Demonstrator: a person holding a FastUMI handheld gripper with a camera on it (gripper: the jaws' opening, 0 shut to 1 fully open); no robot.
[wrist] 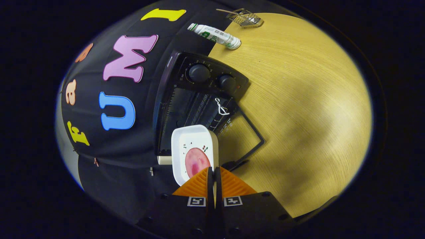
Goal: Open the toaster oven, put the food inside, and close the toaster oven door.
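A black toaster oven (206, 86) stands on the wooden table (298, 109) with its glass door (240, 137) swung down open. Its two knobs face the camera and the wire rack shows inside. My gripper (214, 174) is shut on the near rim of a white rectangular dish (191, 146). The dish holds a round pink slice of food (196, 161). It hangs tilted just ahead of my fingers, in front of the oven's open mouth and above the door's hinge side.
A white and green tube (215, 36) lies on the table beyond the oven. A clear wire-mesh rack (247, 18) sits farther back. Bare wooden tabletop spreads out on the door's far side.
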